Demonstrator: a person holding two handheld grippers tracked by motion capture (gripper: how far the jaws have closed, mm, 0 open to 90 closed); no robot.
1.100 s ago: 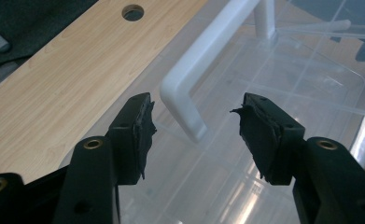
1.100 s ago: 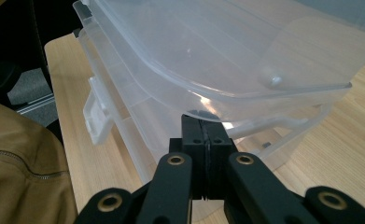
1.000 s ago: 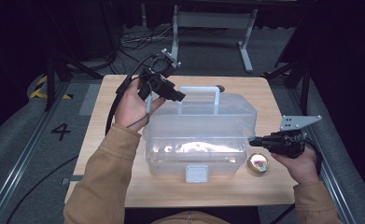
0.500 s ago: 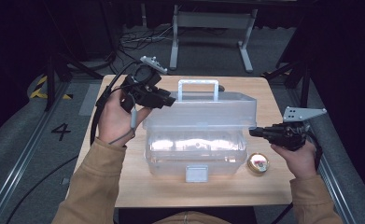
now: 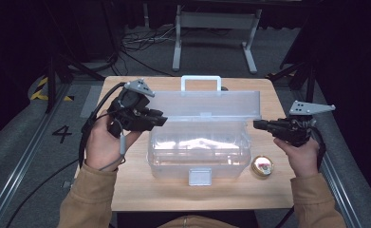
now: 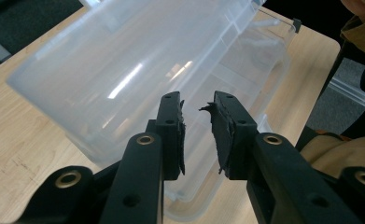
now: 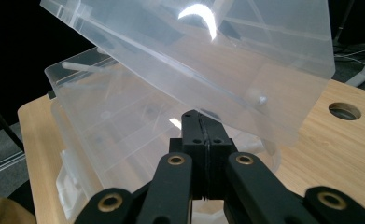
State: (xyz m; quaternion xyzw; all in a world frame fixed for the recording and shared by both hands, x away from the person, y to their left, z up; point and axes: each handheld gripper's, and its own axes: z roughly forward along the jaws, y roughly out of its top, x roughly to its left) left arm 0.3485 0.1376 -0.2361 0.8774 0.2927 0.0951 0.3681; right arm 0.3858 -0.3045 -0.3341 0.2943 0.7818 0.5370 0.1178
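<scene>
Clear storage box (image 5: 197,152) sits mid-desk, white latch (image 5: 199,176) at the near wall, lid (image 5: 207,102) swung up on its far hinge, handle (image 5: 200,81) at the back. Left claw (image 5: 160,118) at the lid's left end, jaws just closing to a narrow gap, nothing pinched between them. Right claw (image 5: 259,124) pressed together, empty, beside the lid's right end. Judgement: push the lid back evenly from both ends, or it twists. Small round tin (image 5: 262,165) just right of the box; desk (image 5: 140,194) edge near; far right corner open.
</scene>
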